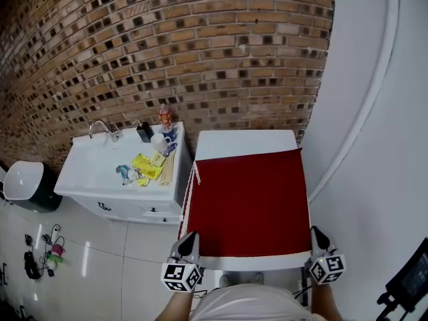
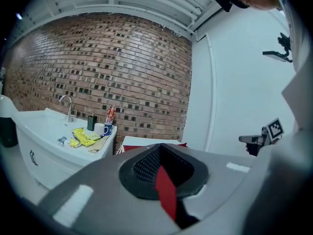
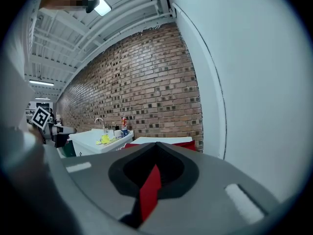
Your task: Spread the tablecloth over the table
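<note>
A dark red tablecloth [image 1: 251, 202] lies flat over most of the white table [image 1: 244, 139], leaving a bare white strip at the far end by the brick wall. My left gripper [image 1: 189, 236] is at the cloth's near left corner and my right gripper [image 1: 315, 233] at its near right corner. In the left gripper view a strip of the red cloth [image 2: 166, 192] is pinched between the shut jaws. In the right gripper view the cloth's other corner [image 3: 148, 195] is pinched the same way.
A white sink cabinet [image 1: 100, 172] stands left of the table, with a faucet [image 1: 100, 127], a bottle [image 1: 164, 116], a mug [image 1: 159, 142] and yellow packets [image 1: 148, 166] on it. A white wall runs close along the table's right side. A bin [image 1: 23, 182] and cables [image 1: 40, 253] are on the floor at left.
</note>
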Action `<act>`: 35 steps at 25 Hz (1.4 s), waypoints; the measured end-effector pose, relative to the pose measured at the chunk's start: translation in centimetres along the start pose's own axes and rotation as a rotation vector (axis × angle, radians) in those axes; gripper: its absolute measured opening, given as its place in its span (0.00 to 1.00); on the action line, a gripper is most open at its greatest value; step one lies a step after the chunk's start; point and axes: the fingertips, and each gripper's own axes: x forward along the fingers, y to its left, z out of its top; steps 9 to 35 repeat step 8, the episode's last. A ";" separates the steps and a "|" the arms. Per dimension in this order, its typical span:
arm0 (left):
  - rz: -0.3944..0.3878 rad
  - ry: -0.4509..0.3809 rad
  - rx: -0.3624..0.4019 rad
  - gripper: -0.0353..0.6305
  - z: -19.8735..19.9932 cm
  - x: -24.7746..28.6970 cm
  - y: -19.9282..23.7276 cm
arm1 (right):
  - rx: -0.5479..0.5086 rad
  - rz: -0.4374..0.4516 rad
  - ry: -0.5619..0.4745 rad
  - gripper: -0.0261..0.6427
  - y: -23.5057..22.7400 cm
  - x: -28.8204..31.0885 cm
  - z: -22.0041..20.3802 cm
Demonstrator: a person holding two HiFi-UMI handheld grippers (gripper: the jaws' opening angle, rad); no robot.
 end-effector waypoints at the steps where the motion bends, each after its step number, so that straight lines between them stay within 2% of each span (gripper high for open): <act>1: 0.001 -0.002 0.000 0.06 0.0 0.1 0.0 | 0.000 0.001 0.000 0.04 0.0 0.0 0.0; 35: -0.004 0.004 0.005 0.06 0.1 -0.1 -0.5 | -0.009 0.004 0.007 0.04 0.0 -0.1 0.1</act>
